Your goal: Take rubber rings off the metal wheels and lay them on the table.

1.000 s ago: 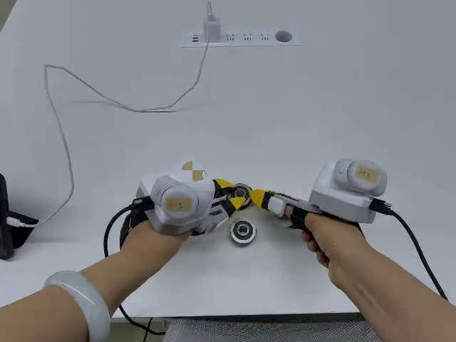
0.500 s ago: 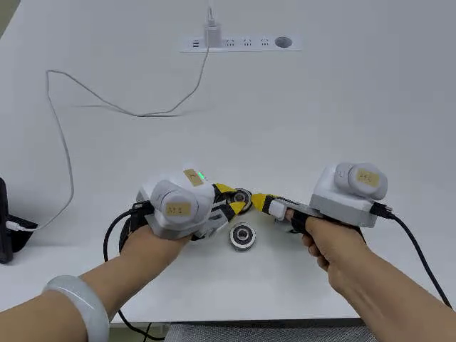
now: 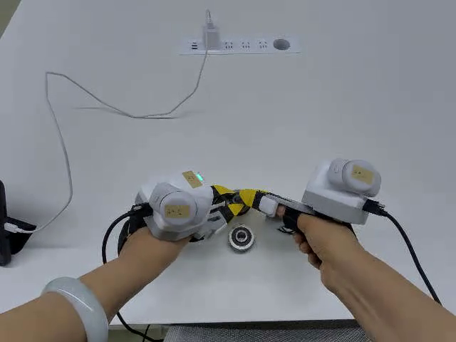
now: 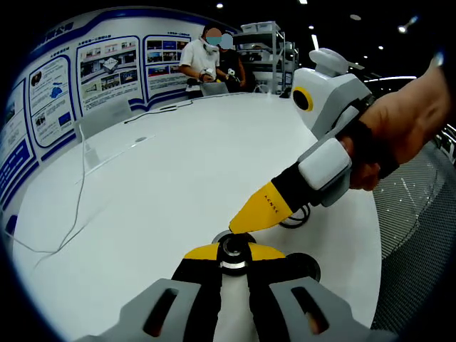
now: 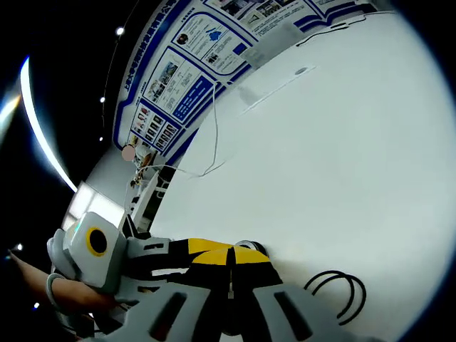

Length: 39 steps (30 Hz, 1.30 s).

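My left gripper (image 3: 234, 205) (image 4: 231, 251) is shut on a small metal wheel (image 3: 243, 201) (image 4: 232, 246) and holds it just above the white table (image 3: 320, 121). My right gripper (image 3: 250, 195) (image 5: 231, 256) comes in from the right with its yellow jaws shut, the tip touching the wheel's (image 5: 249, 248) rim. Whether it pinches a rubber ring there is hidden. A second metal wheel (image 3: 241, 237) lies flat on the table just in front of both tips. Loose black rubber rings (image 5: 335, 288) (image 4: 298, 216) lie on the table under the right gripper.
A white power strip (image 3: 239, 45) sits at the table's far side, and a white cable (image 3: 64, 142) runs from it down the left. A black object (image 3: 4, 224) stands at the left edge. The table's front edge (image 3: 235, 313) is close below my hands.
The right gripper drew back a little to the right half a second ago and has now moved left again onto the held wheel. The left gripper and the lying wheel stayed put.
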Available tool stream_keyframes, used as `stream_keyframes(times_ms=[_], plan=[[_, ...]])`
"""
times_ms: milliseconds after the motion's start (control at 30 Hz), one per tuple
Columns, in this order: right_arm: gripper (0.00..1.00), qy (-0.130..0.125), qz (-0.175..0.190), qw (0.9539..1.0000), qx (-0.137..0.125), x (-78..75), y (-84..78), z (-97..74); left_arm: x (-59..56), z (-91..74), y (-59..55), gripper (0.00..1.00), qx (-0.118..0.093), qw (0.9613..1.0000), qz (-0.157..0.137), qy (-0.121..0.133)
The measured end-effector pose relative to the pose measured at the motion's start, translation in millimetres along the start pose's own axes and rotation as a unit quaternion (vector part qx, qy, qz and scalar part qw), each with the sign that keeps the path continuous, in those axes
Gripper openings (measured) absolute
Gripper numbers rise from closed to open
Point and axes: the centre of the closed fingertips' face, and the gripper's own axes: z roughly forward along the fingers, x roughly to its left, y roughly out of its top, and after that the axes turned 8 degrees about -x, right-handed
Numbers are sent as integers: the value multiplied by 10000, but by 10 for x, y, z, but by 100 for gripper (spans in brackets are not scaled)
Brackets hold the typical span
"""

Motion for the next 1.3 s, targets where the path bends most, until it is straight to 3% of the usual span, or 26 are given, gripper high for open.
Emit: stream_keyframes(times_ms=[233,500,833,1300], plan=[[3,-151,-68,9998,57,-140,-52,-88,7,-1,-2,13,-20,10000,-20,17],[21,-240,-88,9996,98,-169,-81,-70,8,1,-10,13,-26,10000,-26,19],[24,-246,434,9987,59,-213,-126,-38,11,5,-14,13,-37,10000,-31,23],[24,-62,660,9978,25,-136,-119,-25,5,0,-18,13,-51,10000,-40,24]])
